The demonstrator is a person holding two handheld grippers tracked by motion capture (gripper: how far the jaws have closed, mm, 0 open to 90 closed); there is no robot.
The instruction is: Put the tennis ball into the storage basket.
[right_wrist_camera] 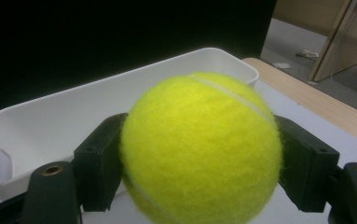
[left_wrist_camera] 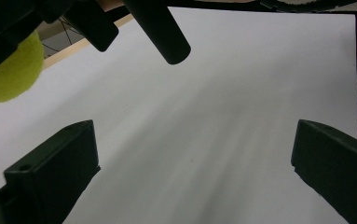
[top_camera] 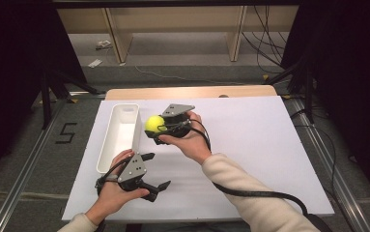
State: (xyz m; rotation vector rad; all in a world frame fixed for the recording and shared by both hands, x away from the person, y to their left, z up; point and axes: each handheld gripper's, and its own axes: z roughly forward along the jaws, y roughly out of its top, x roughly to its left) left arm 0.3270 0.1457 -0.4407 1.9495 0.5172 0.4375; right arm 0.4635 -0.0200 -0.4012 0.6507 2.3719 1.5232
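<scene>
A: From the high view, where was the ball?

B: The tennis ball (top_camera: 154, 123) was clamped in the right gripper (top_camera: 157, 130), just beside the white bin (top_camera: 120, 133). The left gripper (top_camera: 154, 170) hung nearer the person, jaws spread.

A: The left gripper view?

B: Jaws wide apart over the white sheet (left_wrist_camera: 223, 107), nothing between them.

A: The right gripper view?

B: Both jaws pressed the ball's sides, with the bin just behind.

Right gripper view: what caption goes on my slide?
Black tongs squeezing a fuzzy yellow tennis ball beside a long white plastic bin.
</scene>
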